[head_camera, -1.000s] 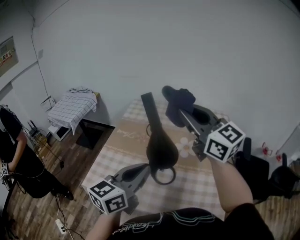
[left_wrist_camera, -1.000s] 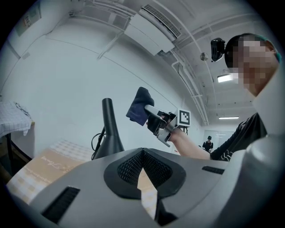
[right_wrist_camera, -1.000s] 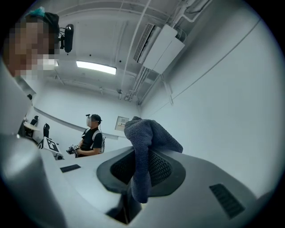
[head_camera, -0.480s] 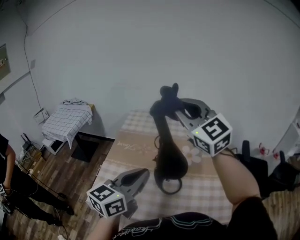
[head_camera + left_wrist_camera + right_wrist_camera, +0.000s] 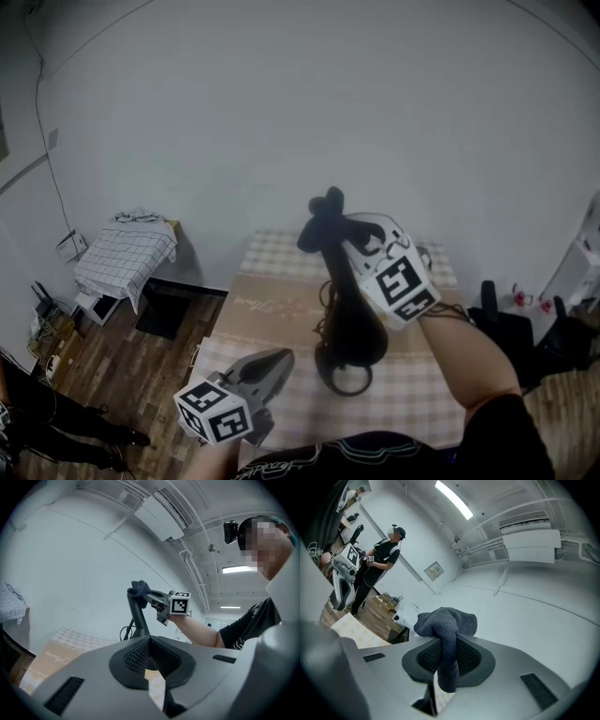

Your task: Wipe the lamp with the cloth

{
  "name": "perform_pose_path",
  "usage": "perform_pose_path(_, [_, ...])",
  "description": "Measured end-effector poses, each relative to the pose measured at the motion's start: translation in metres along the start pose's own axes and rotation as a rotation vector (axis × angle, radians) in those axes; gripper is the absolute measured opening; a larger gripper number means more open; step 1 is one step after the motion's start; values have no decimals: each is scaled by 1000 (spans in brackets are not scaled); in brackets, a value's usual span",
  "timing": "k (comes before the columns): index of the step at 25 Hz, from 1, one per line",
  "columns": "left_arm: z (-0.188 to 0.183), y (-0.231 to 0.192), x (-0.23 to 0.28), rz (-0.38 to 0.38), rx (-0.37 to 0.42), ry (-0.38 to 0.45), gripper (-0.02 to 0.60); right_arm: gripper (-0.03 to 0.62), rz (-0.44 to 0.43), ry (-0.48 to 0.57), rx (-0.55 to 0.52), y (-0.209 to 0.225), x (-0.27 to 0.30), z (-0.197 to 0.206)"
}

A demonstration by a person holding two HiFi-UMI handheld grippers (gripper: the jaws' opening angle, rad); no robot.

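Count: one lamp (image 5: 352, 328), one cloth (image 5: 322, 217), two grippers, one table (image 5: 272, 300).

The lamp is black and stands upright on the table, ring base nearest the person and neck rising away.

Right gripper (image 5: 345, 228): the forearm reaches forward and up over the lamp. The jaws are closed on the dark cloth, which sits at the top end of the lamp's neck and appears to touch it.

Left gripper (image 5: 281, 356): held low, left of the lamp base and apart from it, pointing toward the lamp. The jaws are together with nothing between them.

Left gripper view: the pads meet at the tips (image 5: 150, 641). Beyond them the lamp neck (image 5: 138, 616) is seen from the side, the cloth (image 5: 139, 588) bunched on its top and the right gripper (image 5: 157, 599) behind it.

Right gripper view: the cloth (image 5: 447, 623) is clamped between the jaws (image 5: 447, 644), a wad above them and a tail hanging through. The lamp is not visible here. A second person (image 5: 384, 559) stands in the background, seen only in this view.
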State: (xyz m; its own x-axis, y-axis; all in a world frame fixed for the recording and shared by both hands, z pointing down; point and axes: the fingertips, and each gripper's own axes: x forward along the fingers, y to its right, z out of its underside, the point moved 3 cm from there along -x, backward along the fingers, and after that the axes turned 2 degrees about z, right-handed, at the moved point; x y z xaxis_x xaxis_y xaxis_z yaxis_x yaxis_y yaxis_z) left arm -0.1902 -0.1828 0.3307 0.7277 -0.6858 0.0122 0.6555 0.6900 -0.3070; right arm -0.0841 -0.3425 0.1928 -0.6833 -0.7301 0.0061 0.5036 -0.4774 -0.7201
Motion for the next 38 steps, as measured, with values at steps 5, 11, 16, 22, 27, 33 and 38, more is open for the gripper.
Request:
perform_pose_path(5, [5, -10, -6, 10, -17, -6, -2, 57, 0, -30, -64, -18, 1, 10])
perform_pose_path(11, [12, -13, -8, 39, -13, -12, -2, 57, -2, -41, -53, -25, -4, 16])
perform_pose_path(16, [14, -9, -5, 51, -16, -22, -2, 57, -15, -52, -60, -34, -10, 21])
perform_pose_path(22, [19, -2, 1, 42, -38, -38, 0, 57, -41, -49, -58, -42, -19, 32])
perform_pose_path(27, [25, 11, 6, 40, -47, -49, 0, 57, -73, -53, -55, -53, -34, 43])
perform_pose_path(33, [33, 28, 11, 41, -61, -66, -2, 57, -119, -68, -29, -69, -48, 58])
perform_pose_path(38, [41, 44, 12, 35, -80, -78, -2, 57, -150, -78, -3, -81, -63, 68])
